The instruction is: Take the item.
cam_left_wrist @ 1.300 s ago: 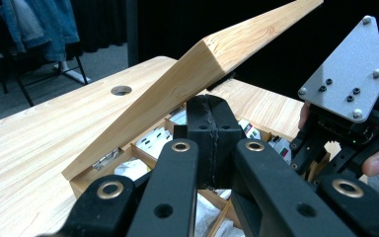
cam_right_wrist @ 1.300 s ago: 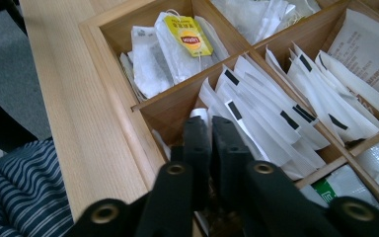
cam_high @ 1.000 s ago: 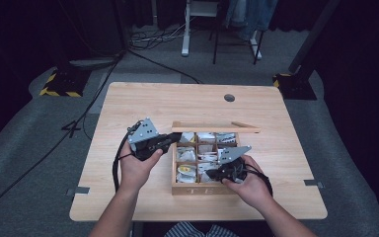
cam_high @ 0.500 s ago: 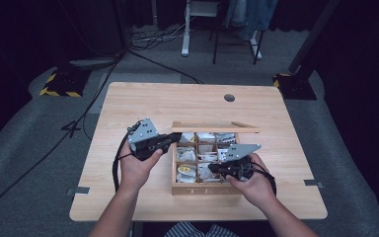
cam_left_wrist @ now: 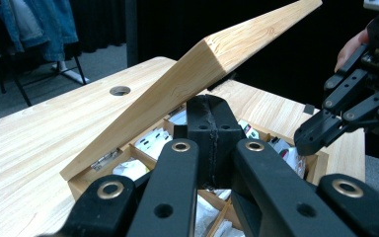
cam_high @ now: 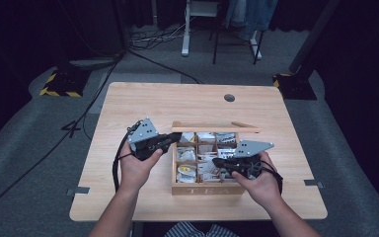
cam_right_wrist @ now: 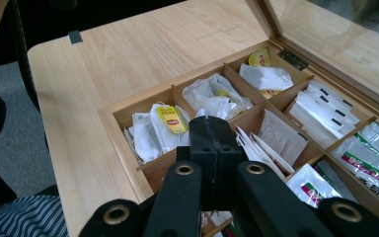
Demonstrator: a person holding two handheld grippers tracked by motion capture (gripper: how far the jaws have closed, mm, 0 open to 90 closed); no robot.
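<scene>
A wood tea box (cam_high: 205, 187) sits near the front-middle of the tabletop (cam_high: 128, 98), lid (cam_high: 214, 128) up at the back. Inside: tea bags (cam_right_wrist: 165, 123) in small squares. Left gripper (cam_high: 175, 138) is at the box's left edge, fingers shut, holding nothing. Right gripper (cam_high: 217, 162) hangs over the box, fingers shut & empty too.

A round hole (cam_high: 229, 98) sits in the table (cam_high: 143, 103) near its far edge. Beyond the table stand a chair (cam_high: 234, 29) and a white stand (cam_high: 193, 22).
</scene>
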